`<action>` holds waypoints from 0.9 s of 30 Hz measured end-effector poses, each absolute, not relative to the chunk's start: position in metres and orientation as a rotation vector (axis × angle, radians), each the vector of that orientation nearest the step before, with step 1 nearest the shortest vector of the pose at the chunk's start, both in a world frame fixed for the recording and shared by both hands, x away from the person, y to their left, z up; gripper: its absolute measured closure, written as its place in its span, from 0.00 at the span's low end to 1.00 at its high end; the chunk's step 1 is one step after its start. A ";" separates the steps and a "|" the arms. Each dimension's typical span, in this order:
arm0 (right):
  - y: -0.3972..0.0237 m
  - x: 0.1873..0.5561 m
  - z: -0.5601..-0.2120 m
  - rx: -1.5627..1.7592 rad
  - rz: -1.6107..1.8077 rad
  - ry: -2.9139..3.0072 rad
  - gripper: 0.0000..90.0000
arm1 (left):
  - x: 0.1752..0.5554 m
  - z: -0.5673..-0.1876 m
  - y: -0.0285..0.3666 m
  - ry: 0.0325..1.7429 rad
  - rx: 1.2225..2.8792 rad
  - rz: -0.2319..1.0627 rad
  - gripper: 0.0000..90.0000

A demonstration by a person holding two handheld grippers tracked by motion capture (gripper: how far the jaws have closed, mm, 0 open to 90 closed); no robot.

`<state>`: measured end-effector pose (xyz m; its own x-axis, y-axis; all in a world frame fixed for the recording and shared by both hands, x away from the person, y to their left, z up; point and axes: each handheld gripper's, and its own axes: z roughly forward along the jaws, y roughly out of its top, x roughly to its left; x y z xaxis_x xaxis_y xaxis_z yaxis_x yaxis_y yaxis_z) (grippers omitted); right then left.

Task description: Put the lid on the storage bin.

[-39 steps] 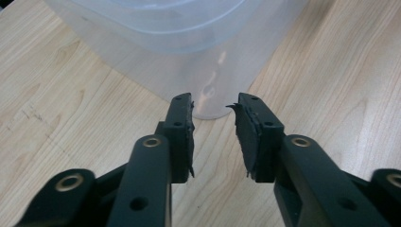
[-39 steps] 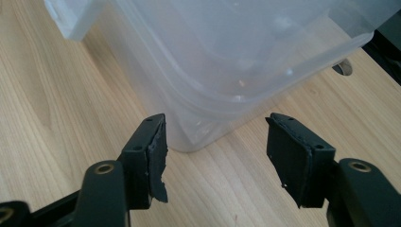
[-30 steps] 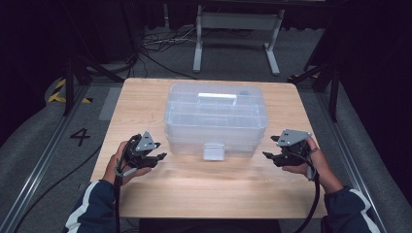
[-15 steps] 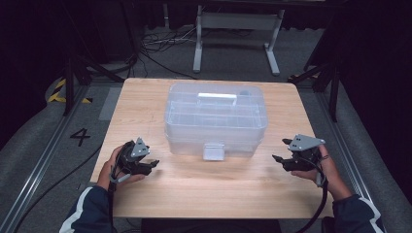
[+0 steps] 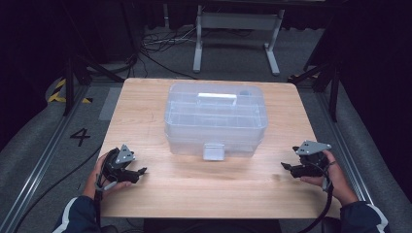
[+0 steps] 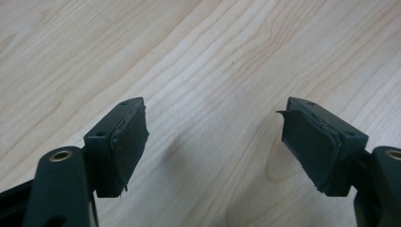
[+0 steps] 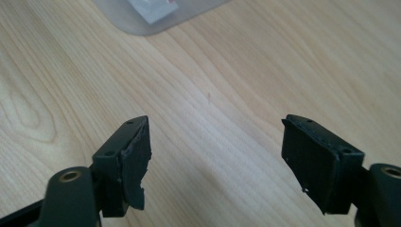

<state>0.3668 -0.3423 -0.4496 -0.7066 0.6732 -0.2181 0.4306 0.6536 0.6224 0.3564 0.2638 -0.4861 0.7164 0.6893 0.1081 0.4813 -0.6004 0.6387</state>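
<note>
A clear plastic storage box [image 5: 216, 119] with a white lid handle and a front latch [image 5: 214, 152] stands shut in the middle of the wooden table [image 5: 204, 189]. My left gripper [image 5: 141, 171] rests low over the table near its front left edge, well left of the box. Its jaws have just been opening and stand open over bare wood [image 6: 213, 137]. My right gripper [image 5: 285, 166] sits near the front right edge, pointing inward. Its jaws have also just been opening and hold nothing [image 7: 215, 151]. The box's latch corner [image 7: 156, 12] peeks in at the top of the right gripper view.
A grey metal stand [image 5: 235, 29] and cables lie on the floor beyond the table. Floor rails run along both sides, with a painted "4" [image 5: 80, 137] at the left. Bare wood stretches between the two grippers in front of the box.
Both hands have drawn back from the box's sides toward the table's front edge and outward, sinking lower. Both pairs of jaws have spread wider.
</note>
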 end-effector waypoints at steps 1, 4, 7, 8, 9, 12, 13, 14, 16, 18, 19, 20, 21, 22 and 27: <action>-0.345 0.367 -0.451 0.875 0.755 2.438 0.27 | 0.355 -0.487 0.266 0.894 2.327 0.449 0.26; -0.353 0.368 -0.456 0.942 0.772 2.445 0.26 | 0.352 -0.491 0.270 0.910 2.317 0.435 0.25; -0.361 0.369 -0.459 0.972 0.815 2.429 0.25 | 0.350 -0.492 0.275 0.923 2.296 0.408 0.24; -0.361 0.369 -0.459 0.972 0.815 2.429 0.25 | 0.350 -0.492 0.275 0.923 2.296 0.408 0.24; -0.364 0.369 -0.463 0.987 0.811 2.419 0.25 | 0.348 -0.493 0.277 0.929 2.285 0.401 0.24; -0.366 0.369 -0.471 1.000 0.830 2.429 0.23 | 0.345 -0.500 0.287 0.964 2.206 0.337 0.23; -0.368 0.368 -0.475 1.010 0.841 2.424 0.23 | 0.345 -0.500 0.288 0.974 2.206 0.349 0.23; -0.368 0.368 -0.475 1.010 0.841 2.424 0.23 | 0.345 -0.500 0.288 0.974 2.206 0.349 0.20; -0.371 0.367 -0.481 1.024 0.856 2.423 0.24 | 0.344 -0.500 0.289 0.985 2.202 0.356 0.20; -0.379 0.366 -0.488 1.106 0.951 2.423 0.24 | 0.343 -0.501 0.289 0.993 2.199 0.345 0.20; -0.380 0.365 -0.490 1.125 0.959 2.416 0.23 | 0.343 -0.501 0.289 0.995 2.198 0.343 0.20; -0.380 0.365 -0.490 1.125 0.959 2.416 0.23 | 0.343 -0.501 0.289 0.995 2.198 0.343 0.20; -0.382 0.364 -0.492 1.134 0.982 2.402 0.23 | 0.343 -0.501 0.289 0.995 2.198 0.343 0.20; -0.384 0.363 -0.494 1.142 1.007 2.383 0.24 | 0.343 -0.501 0.289 0.995 2.197 0.343 0.20; -0.384 0.361 -0.496 1.140 1.012 2.358 0.22 | 0.343 -0.501 0.288 1.014 2.196 0.349 0.19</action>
